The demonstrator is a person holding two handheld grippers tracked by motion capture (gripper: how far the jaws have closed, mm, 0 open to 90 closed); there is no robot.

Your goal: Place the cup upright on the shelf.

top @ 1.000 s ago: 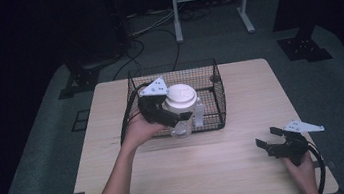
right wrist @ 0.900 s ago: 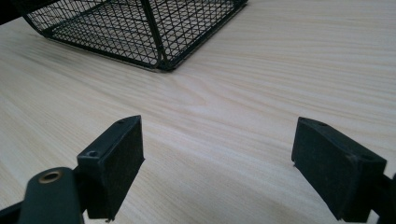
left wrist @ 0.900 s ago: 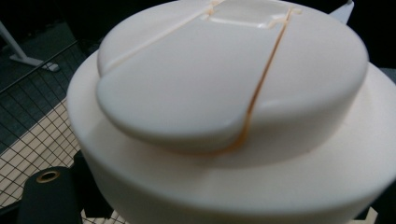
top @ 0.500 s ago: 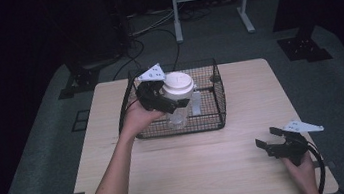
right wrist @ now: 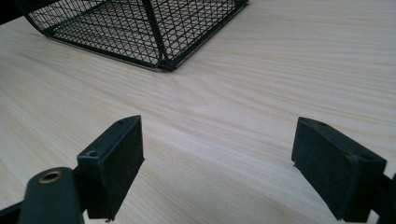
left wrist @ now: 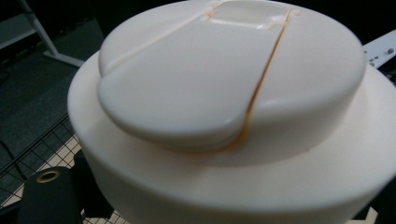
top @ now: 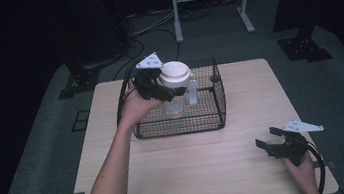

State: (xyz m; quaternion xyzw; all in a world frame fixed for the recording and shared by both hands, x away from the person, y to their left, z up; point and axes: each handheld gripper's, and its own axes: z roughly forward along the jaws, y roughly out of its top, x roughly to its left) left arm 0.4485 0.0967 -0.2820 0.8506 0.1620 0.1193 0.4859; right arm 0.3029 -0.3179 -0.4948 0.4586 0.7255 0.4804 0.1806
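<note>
Now, high view: your left gripper pinches the clear plastic bottle with the broad cream-white cap just under that cap, holding it upright above the black wire-mesh basket.
Axis: the bottle's long axis stands near vertical, its base down inside the basket's rim.
Nearer hand: your left; your right gripper rests well apart, at the near right of the pale wooden table.
Left gripper view: the cap sits right against the camera, smooth, domed, with a thin orange-tinted seam across its flip lid; basket mesh lies below at the left.
Right gripper view: your jaws stand spread wide on nothing, with bare table between and a basket corner ahead.
</note>
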